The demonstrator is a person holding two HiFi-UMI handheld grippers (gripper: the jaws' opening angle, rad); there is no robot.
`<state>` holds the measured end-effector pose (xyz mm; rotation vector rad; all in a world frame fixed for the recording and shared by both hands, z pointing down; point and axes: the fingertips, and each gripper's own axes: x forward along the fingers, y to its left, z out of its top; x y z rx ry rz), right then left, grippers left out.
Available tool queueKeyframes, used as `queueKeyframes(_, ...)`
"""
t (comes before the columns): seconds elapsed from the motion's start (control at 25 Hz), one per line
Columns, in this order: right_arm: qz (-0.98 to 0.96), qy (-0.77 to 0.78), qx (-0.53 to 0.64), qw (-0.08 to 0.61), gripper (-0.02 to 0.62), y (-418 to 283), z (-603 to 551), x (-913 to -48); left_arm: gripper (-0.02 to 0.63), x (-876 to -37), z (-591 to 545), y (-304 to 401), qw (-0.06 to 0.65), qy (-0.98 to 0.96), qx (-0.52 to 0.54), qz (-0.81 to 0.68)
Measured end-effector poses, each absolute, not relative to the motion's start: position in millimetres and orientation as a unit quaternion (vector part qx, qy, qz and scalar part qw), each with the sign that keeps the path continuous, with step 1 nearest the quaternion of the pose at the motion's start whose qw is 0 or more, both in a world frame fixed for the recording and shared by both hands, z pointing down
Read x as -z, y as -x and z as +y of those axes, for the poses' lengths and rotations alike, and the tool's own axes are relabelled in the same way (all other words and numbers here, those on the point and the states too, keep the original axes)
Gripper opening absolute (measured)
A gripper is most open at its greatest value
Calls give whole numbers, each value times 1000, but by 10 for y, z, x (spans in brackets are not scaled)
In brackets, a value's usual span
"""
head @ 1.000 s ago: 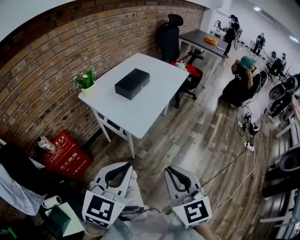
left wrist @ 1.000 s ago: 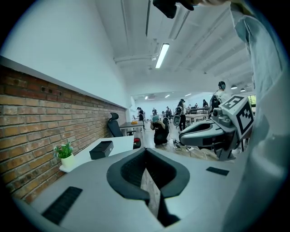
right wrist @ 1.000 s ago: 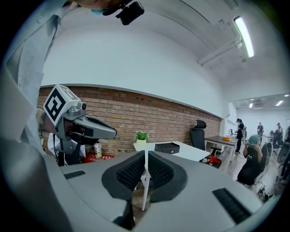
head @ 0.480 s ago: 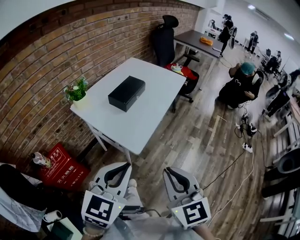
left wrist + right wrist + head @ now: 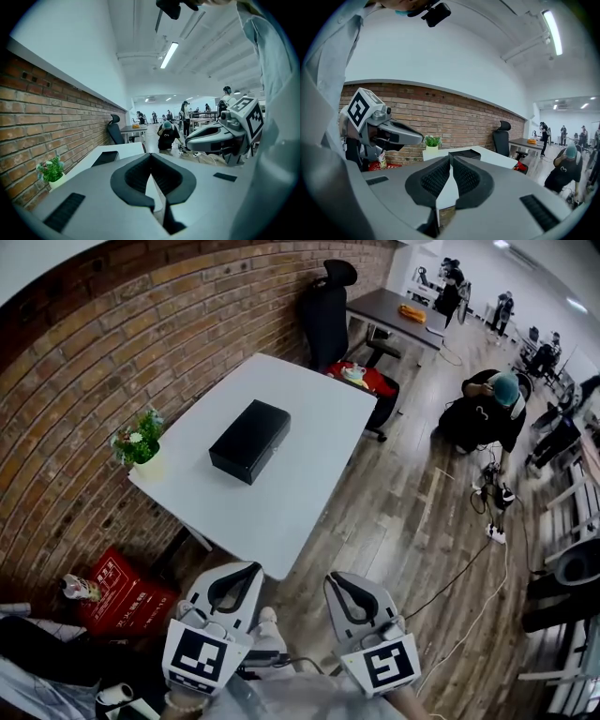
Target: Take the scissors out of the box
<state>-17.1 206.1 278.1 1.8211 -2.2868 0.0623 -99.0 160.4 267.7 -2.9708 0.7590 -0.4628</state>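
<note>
A closed black box (image 5: 248, 440) lies on the white table (image 5: 281, 493) ahead of me; no scissors show. Both grippers hang low at the frame's bottom, short of the table's near corner and well apart from the box. My left gripper (image 5: 246, 570) is shut with nothing in it, and so is my right gripper (image 5: 336, 578). In the left gripper view the jaws (image 5: 151, 155) meet at their tips, with the box (image 5: 105, 158) far beyond. The right gripper view shows its jaws (image 5: 451, 158) closed below the box (image 5: 464, 153).
A potted plant (image 5: 139, 446) stands at the table's left corner by the brick wall. A black office chair (image 5: 325, 306) and a red seat (image 5: 367, 381) sit behind the table. A red case (image 5: 117, 594) lies on the floor at left. A person (image 5: 487, 409) crouches at right near cables.
The table and box have drawn nearer and slid lower in the head view as I walked toward them. Both grippers stay shut in the same place.
</note>
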Motion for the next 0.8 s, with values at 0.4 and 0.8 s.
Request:
queueKeyframes(0.4, -773, -623, -33, 115, 50, 28, 1214, -2829, 17, -2794, 771, 843, 11, 958, 164, 233)
queueKeyframes(0.8, -770, -625, -38, 125, 49, -27, 518, -2909, 17, -2853, 67, 768, 13, 962, 162, 218)
